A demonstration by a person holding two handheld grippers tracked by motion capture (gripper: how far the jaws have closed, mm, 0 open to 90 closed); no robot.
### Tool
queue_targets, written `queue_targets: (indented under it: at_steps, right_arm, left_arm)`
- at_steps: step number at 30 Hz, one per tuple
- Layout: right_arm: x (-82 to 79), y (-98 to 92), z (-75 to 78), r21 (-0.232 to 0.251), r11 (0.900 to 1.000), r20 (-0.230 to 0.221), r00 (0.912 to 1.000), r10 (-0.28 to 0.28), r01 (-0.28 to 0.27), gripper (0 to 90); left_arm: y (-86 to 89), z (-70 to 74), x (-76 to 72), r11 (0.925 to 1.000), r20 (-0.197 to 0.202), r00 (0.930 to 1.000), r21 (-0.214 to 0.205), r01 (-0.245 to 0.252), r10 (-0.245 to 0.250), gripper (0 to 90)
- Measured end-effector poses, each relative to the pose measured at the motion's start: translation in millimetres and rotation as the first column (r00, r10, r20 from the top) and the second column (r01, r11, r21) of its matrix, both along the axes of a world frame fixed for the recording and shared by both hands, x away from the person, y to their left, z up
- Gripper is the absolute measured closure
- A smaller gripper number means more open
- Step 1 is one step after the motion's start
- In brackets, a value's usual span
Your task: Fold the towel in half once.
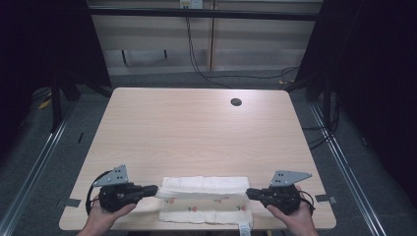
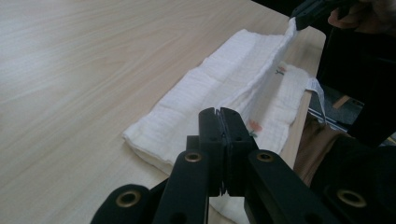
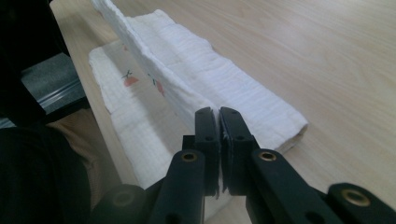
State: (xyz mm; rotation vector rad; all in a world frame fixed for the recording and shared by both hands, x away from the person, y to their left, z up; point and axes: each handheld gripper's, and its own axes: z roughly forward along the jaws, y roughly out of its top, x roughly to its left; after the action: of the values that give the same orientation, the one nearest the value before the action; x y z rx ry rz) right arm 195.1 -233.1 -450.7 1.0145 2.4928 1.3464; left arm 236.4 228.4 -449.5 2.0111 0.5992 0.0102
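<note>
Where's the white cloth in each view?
High view: cloth at the table's near edge, between the left gripper and right gripper.
Left gripper view: cloth runs from the jaws toward the upper right.
Right gripper view: cloth runs from the jaws toward the upper left.
Shared landmark: the small orange print on the lower layer.

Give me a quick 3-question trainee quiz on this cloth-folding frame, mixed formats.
1. True or false: both the left gripper and the right gripper are shut on the white cloth.
2. Multiple choice: where does the cloth lie on the table? A) far edge B) centre C) near edge, by the person
3. Short answer: what is printed on the cloth's lower layer?

Key: 1. True, one at each end. 2. C. 3. Small orange-red motifs, perhaps flowers or fruit.
</note>
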Motion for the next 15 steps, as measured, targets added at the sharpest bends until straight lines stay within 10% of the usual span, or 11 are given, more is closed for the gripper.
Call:
queue_targets:
  at_steps: [15]
  right_arm:
    - [-7.9,2.6,-24.6,-0.062,0.9964,-0.077,0.9956,0.053,-0.057,84.8]
  left_arm:
    - [-12.7,-25.7,-3.9,0.9906,-0.072,0.9941,0.104,0.089,-0.082,88.5]
